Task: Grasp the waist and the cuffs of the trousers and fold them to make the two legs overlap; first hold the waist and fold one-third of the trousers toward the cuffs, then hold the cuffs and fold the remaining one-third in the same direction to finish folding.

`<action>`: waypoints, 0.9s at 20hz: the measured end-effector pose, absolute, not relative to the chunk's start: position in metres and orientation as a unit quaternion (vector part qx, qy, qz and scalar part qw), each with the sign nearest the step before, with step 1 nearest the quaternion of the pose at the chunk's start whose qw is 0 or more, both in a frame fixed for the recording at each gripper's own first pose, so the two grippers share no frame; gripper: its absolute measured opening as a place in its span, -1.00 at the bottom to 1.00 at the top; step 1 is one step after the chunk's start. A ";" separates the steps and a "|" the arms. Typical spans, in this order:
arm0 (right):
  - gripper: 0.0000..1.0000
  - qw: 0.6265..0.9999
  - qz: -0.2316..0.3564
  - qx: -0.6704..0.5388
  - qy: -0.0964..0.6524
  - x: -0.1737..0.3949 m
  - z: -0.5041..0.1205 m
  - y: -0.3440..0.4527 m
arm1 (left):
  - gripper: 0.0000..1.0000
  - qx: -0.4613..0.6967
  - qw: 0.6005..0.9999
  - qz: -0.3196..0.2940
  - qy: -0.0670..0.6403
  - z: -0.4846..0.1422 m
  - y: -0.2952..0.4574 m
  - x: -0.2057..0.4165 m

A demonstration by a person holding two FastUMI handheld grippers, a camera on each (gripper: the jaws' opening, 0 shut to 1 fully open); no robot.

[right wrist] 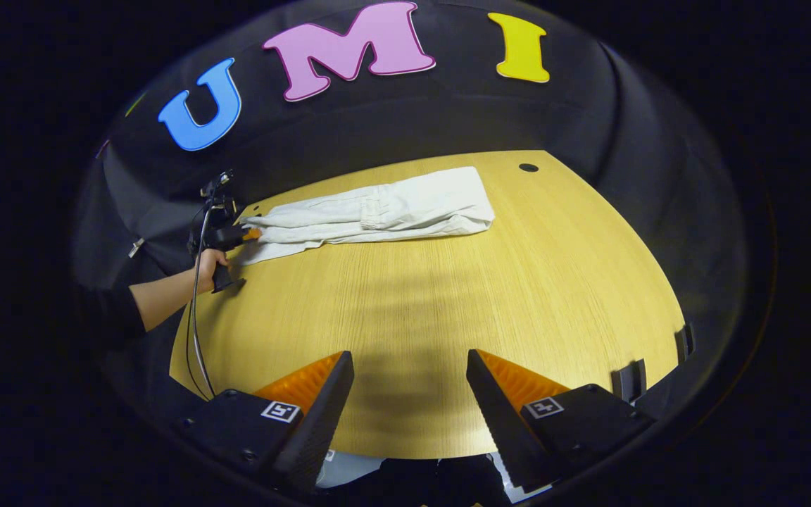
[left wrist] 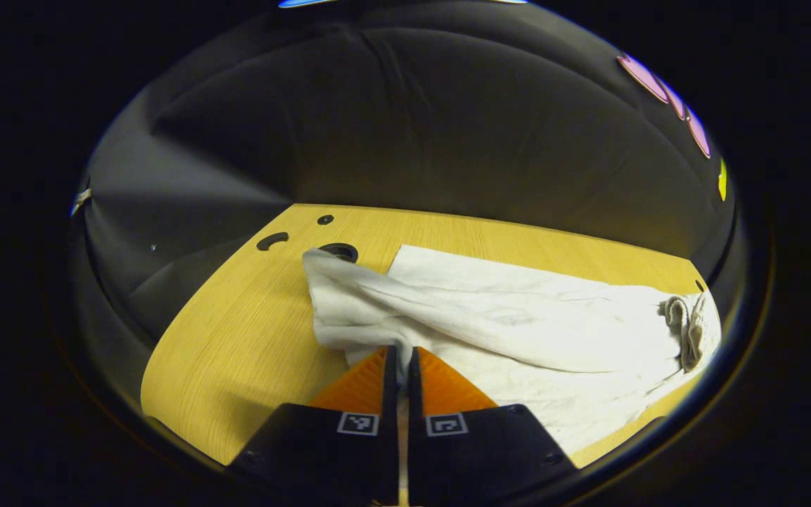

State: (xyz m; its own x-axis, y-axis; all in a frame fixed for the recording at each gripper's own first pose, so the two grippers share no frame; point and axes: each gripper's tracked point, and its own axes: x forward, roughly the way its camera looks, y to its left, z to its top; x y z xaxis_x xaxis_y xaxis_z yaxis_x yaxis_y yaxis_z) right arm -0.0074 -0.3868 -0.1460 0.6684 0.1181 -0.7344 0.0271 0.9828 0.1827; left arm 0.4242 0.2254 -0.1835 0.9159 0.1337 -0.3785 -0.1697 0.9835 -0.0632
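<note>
Closest to me, the right gripper (right wrist: 410,394) hangs over the near edge of the wooden table (right wrist: 448,317), its two fingers spread wide with bare tabletop between them and nothing held. Each finger mount carries one small square black-and-white marker tag, two in all on this tool; they bear a pattern, no readable writing.

Farther across the table lies the single pair of white trousers (right wrist: 377,210), stretched lengthwise near the far edge, rumpled along the middle. At its far-left end a hand (right wrist: 210,262) holds the left gripper (right wrist: 249,234), whose tips meet the cloth there; a dark cable hangs down from that tool.

In the left gripper view, the left gripper (left wrist: 400,355) has its two fingers drawn nearly together, pinching the trousers (left wrist: 518,317) at the near edge of the fabric. Two more marker tags sit on its mounts. The trousers spread to the right toward a bunched end. Past them, three dark holes (left wrist: 338,251) dot the table (left wrist: 236,352) by its far corner.
</note>
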 end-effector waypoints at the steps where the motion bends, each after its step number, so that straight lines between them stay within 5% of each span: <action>1: 0.98 0.908 0.022 0.091 0.408 -0.013 -0.145 -0.389 | -0.88 -0.059 0.978 0.076 0.187 -0.184 0.221 0.422; 8: 0.98 0.904 0.024 0.095 0.417 -0.018 -0.152 -0.418 | -0.89 -0.181 0.968 0.091 0.145 -0.150 0.218 0.408; 18: 0.98 0.920 0.051 0.114 0.370 0.017 -0.133 -0.466 | -0.90 -0.160 0.981 0.067 0.081 -0.029 0.150 0.389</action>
State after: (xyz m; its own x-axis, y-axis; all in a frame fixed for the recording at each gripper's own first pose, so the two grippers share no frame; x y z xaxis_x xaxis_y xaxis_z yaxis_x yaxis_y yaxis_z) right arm 0.0171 -0.4657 -0.1326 0.7205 0.1776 -0.6703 -0.0088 0.9689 0.2472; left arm 0.3895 0.1496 -0.0291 0.9779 0.1052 -0.1808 -0.1573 0.9396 -0.3041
